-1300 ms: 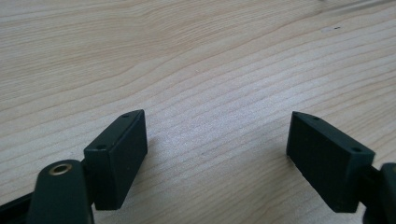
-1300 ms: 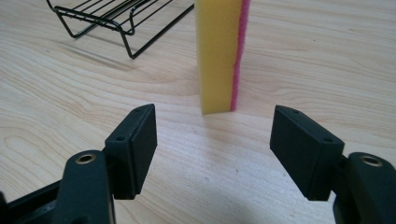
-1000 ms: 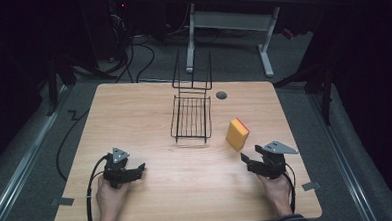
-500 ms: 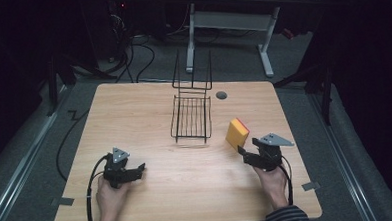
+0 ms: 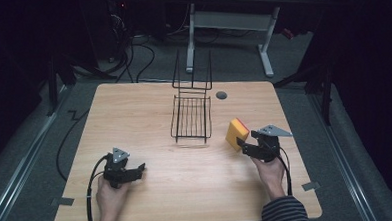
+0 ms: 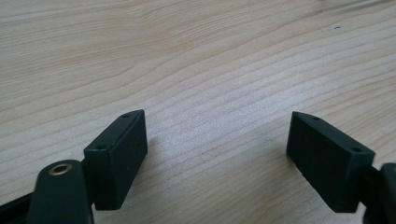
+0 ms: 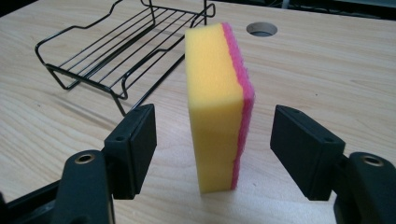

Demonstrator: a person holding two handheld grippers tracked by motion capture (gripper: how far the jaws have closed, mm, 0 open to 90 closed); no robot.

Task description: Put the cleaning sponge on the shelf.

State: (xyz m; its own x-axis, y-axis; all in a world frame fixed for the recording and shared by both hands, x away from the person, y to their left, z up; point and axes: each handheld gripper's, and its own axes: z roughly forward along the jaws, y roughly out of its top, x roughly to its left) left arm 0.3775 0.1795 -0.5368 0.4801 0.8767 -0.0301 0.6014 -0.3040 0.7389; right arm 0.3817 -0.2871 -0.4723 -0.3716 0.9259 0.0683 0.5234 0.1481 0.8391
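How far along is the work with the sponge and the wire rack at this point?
Early stage. Nothing looks done: the wire rack is empty and the yellow-and-pink sponge stands on edge on the table. In hand: the right tool is lined up on the sponge, jaws open either side, not touching. Left, as a guess: grip it and move it, probably to the rack. The left tool rests open.

porous foam sponge (image 7: 217, 98), matt wood-grain table (image 7: 327, 70)

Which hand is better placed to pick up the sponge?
Right. The right tongs stand open on either side of the upright yellow-and-pink sponge, pads apart from it, beside the wire rack. The left tongs rest open over bare table, far off.
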